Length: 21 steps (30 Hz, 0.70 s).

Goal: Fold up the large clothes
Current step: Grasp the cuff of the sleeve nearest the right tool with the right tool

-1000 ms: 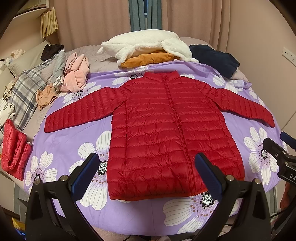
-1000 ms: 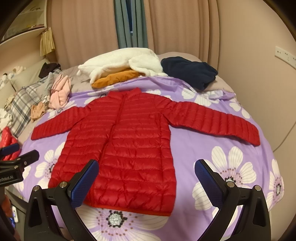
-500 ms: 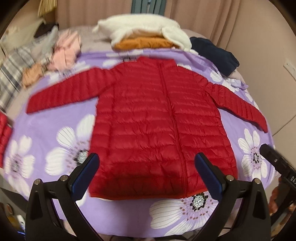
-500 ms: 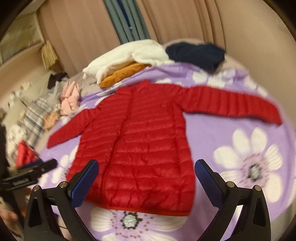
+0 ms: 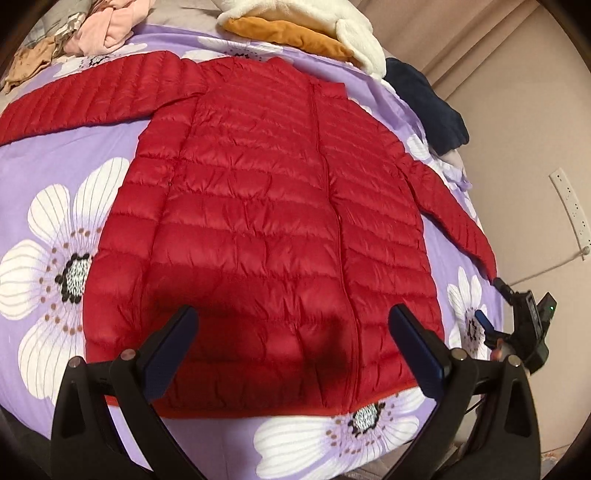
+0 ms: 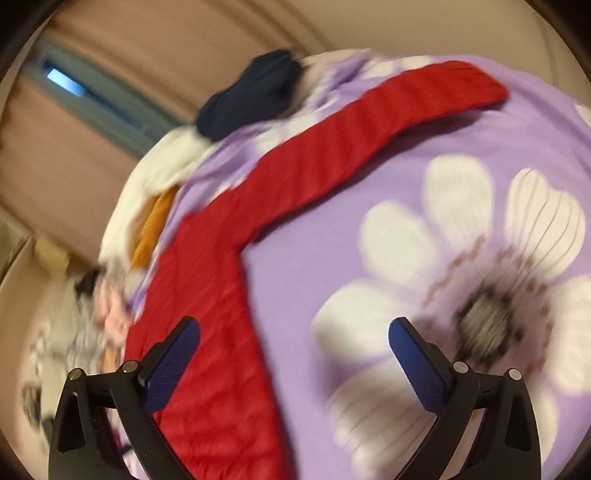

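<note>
Nothing folded yet: the red puffer jacket (image 5: 258,229) lies flat, front up, both sleeves spread on the purple floral bedspread (image 5: 55,155), while left gripper (image 5: 293,347) and right gripper (image 6: 293,350) hover wide, holding nothing.

Jacket (image 5: 258,206): red all over, quilted in horizontal bands
Sheet (image 5: 66,155): lilac with big white flowers, their centres black-and-white, brown dots around
My left gripper (image 5: 291,343): black frame, dark blue pads
My right gripper (image 6: 293,350): black frame, dark blue pads
Pile beyond the collar: white fleece (image 5: 354,33), mustard cloth (image 5: 295,35), navy bundle (image 5: 428,103), pink garment (image 5: 107,29)
</note>
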### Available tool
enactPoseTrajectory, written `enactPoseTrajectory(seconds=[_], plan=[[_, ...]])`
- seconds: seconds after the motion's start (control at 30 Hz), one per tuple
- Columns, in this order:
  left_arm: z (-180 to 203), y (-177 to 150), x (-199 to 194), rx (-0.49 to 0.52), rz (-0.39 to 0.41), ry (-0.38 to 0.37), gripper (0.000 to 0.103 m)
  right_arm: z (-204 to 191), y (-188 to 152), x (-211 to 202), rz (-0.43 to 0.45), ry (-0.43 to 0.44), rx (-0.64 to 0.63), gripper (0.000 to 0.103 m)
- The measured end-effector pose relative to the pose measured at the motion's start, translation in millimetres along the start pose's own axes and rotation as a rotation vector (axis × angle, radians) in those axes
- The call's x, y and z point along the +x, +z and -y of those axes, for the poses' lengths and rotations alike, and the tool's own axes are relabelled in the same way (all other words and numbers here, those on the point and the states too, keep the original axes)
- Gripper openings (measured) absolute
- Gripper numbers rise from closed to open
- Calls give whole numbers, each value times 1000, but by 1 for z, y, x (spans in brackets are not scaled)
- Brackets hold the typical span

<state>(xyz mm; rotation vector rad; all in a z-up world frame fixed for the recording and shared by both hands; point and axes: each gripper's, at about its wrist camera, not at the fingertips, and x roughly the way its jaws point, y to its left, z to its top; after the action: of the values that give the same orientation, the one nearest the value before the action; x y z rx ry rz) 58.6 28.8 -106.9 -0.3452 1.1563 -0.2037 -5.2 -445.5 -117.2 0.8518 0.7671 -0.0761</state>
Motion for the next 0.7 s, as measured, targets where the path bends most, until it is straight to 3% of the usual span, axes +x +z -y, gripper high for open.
enactPoseTrajectory(seconds=[0.07, 0.3, 0.43, 0.57, 0.63, 0.7], plan=[[-1, 4, 4, -3, 2, 13, 103, 10, 18, 5, 24, -15, 54, 102], [-13, 20, 19, -35, -9, 46, 103, 56, 69, 25, 126, 81, 277, 100], [-14, 30, 26, -33, -21, 69, 103, 92, 88, 26, 214, 236, 479, 90], [-11, 38, 30, -21, -21, 81, 103, 113, 101, 23, 273, 298, 588, 68], [-11, 42, 32, -22, -17, 76, 103, 124, 103, 25, 270, 293, 638, 50], [-11, 44, 34, -29, -19, 71, 102, 133, 103, 24, 259, 264, 670, 21]])
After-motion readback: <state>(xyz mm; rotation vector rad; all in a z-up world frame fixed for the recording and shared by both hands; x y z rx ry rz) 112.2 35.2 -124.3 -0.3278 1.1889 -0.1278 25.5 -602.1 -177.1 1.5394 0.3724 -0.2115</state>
